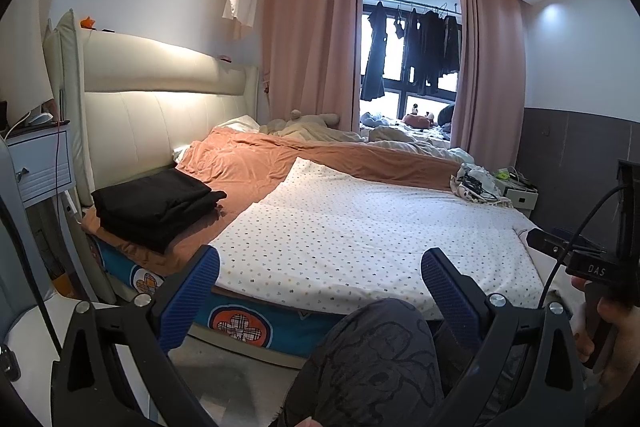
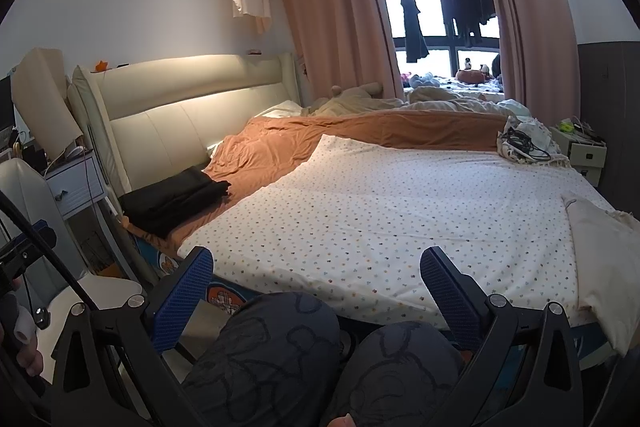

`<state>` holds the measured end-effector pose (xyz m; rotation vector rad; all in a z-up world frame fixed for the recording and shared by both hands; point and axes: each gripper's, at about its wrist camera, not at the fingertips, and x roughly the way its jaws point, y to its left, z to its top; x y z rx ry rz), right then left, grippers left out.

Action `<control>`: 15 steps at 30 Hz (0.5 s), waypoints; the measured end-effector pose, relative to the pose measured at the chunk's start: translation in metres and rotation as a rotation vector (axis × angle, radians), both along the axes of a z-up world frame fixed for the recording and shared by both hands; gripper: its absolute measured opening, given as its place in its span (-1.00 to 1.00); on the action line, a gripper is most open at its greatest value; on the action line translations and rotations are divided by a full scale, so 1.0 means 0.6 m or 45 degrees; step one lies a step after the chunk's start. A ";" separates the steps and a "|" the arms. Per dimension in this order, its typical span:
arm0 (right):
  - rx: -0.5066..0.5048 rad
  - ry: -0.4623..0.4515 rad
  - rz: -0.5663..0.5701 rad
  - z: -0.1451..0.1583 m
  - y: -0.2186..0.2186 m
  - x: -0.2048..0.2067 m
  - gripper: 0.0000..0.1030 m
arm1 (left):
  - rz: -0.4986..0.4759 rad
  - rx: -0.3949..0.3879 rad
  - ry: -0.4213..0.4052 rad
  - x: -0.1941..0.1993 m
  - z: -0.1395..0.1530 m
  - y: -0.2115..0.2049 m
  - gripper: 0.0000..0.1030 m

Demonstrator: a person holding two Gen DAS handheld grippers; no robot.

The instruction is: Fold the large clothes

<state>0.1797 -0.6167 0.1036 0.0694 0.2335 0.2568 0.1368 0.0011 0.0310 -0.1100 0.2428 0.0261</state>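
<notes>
A stack of folded black clothes (image 1: 154, 205) (image 2: 174, 197) lies at the left side of the bed, on the orange blanket (image 1: 248, 167) (image 2: 280, 147) near the headboard. A white dotted sheet (image 1: 360, 227) (image 2: 380, 219) covers the near part of the bed. My left gripper (image 1: 320, 267) hangs open over the bed's front edge, above a knee in dark patterned trousers (image 1: 372, 359). My right gripper (image 2: 316, 265) is also open, above both knees (image 2: 272, 347), and holds nothing. A cream cloth (image 2: 600, 247) lies at the bed's right corner.
A white nightstand (image 1: 38, 167) (image 2: 76, 187) stands left of the bed. A small bundle with black cables (image 1: 476, 183) (image 2: 524, 147) sits at the far right of the bed, beside another bedside unit (image 2: 584, 151). Dark clothes hang at the window (image 1: 408, 47). A hand holds the right gripper's handle (image 1: 600, 307).
</notes>
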 end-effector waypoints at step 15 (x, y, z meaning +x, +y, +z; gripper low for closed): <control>-0.010 -0.001 0.007 0.003 0.003 -0.001 1.00 | 0.005 -0.003 -0.003 -0.001 -0.002 0.004 1.00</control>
